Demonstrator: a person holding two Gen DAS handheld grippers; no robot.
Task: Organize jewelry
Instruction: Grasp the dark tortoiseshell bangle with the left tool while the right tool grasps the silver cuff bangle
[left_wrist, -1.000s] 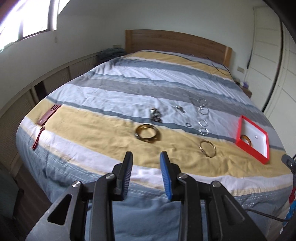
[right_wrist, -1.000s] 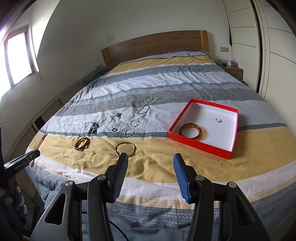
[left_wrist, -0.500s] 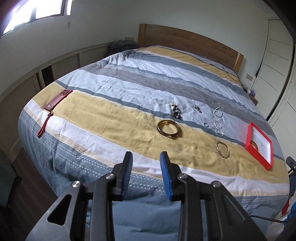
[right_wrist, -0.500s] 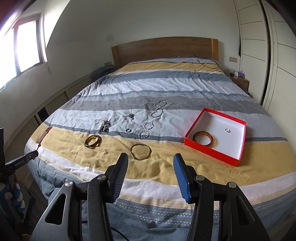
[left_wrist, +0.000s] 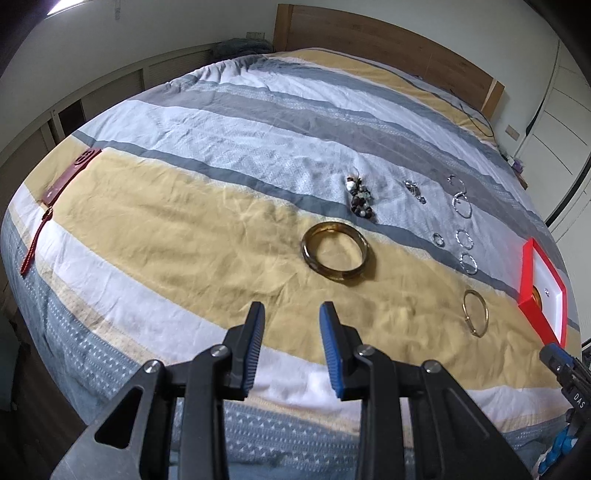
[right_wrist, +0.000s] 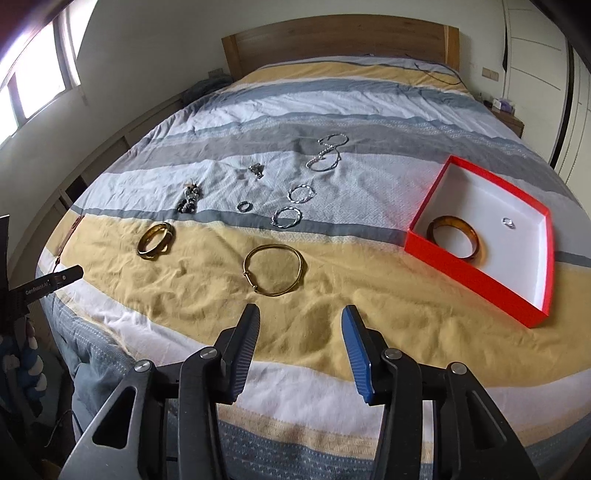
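Jewelry lies on a striped bed. A thick amber bangle (left_wrist: 335, 254) (right_wrist: 155, 240) lies on the yellow stripe, just beyond my open, empty left gripper (left_wrist: 291, 347). A thin gold bangle (right_wrist: 273, 269) (left_wrist: 475, 312) lies just beyond my open, empty right gripper (right_wrist: 300, 350). A red box (right_wrist: 532, 299) (left_wrist: 526, 277) at the right holds another amber bangle (right_wrist: 455, 236) and a small ring (right_wrist: 508, 222). Silver bracelets (right_wrist: 301, 193), a small ring (right_wrist: 243, 206), a bead bracelet (left_wrist: 359, 197) and a silver chain (right_wrist: 328, 153) lie farther back.
A dark red pouch with a strap (left_wrist: 62, 184) lies at the bed's left edge. A wooden headboard (right_wrist: 332, 40) stands at the far end. Low cabinets (left_wrist: 110, 92) run along the left wall. A nightstand (right_wrist: 509, 122) and wardrobe doors (right_wrist: 535, 55) stand at the right.
Both grippers have moved forward and lower toward the bed, so the jewelry looms larger. The left view has swung so the amber bangle sits ahead of its fingers. Both stay open.
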